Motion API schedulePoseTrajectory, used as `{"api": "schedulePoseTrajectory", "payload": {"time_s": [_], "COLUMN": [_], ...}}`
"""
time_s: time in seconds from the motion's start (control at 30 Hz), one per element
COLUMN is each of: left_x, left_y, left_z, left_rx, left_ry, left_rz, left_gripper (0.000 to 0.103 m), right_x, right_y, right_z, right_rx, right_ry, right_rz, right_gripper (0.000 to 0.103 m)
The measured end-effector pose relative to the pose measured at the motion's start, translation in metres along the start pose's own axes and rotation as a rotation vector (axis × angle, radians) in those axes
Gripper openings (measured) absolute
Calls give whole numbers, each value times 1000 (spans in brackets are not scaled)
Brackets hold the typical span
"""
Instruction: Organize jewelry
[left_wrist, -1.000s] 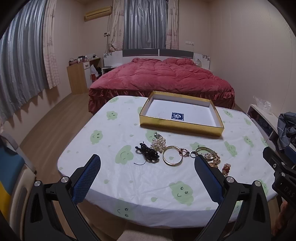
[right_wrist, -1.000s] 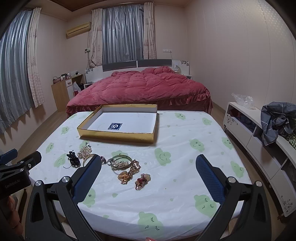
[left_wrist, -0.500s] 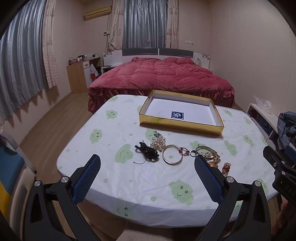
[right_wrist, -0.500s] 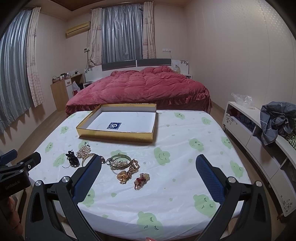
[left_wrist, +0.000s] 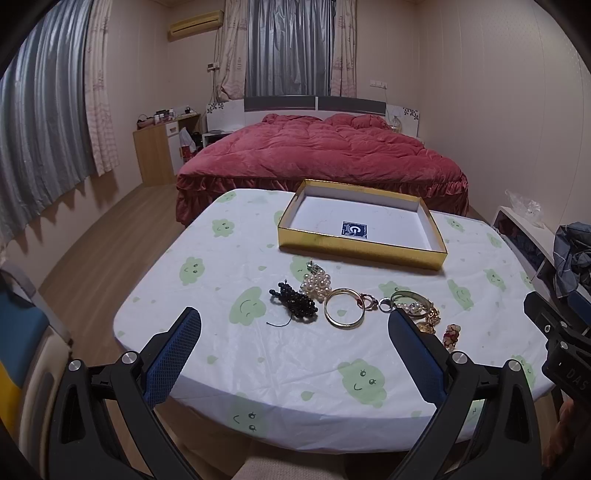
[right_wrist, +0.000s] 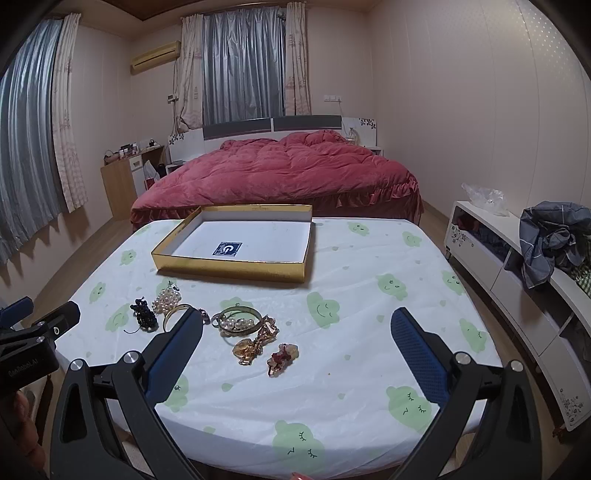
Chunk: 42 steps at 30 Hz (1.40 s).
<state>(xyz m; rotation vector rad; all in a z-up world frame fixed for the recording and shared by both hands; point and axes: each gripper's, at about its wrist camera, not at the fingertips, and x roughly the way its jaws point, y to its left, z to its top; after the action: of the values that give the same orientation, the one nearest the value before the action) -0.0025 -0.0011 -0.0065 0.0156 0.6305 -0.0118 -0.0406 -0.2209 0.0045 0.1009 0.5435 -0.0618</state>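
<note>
Both grippers hover above the near edge of the desk (right_wrist: 369, 280), jaws spread wide and holding nothing: the left gripper (left_wrist: 294, 325) and the right gripper (right_wrist: 295, 328). The jewelry lies in a loose row on the cloth: black beads (left_wrist: 293, 302), a pearl cluster (left_wrist: 317, 283), a gold bangle (left_wrist: 344, 313), a pearl bangle (right_wrist: 238, 320), a gold pendant (right_wrist: 248, 347) and a red clip (right_wrist: 282, 357). Behind them sits the gold box (right_wrist: 229, 266), open.

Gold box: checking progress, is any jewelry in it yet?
Empty. The gold box shows only its white floor and a blue label; the jewelry lies on the table.
</note>
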Motion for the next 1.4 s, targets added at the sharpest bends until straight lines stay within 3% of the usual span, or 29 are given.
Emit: {"api": "schedulePoseTrajectory", "payload": {"time_s": [1.0,1.1,1.27,1.4], "left_x": [6,11,12,26], "left_y": [4,10,31,33], "left_z": [-1,-3,-10,-14], "left_rx": [-3,-33,-162,-181], "left_ry": [11,9,-49,5], "left_rz": [-5,-45,-201,-188], "left_gripper": [98,98,98,98], "right_x": [3,7,14,20], "right_y": [2,-1,-4,-5], "right_z": [-2,-5,-11,-18], "right_rx": [-5,3,4,-11], "right_ry": [3,6,6,-16], "right_rz": [3,7,17,45], "right_gripper": [0,0,0,0]}}
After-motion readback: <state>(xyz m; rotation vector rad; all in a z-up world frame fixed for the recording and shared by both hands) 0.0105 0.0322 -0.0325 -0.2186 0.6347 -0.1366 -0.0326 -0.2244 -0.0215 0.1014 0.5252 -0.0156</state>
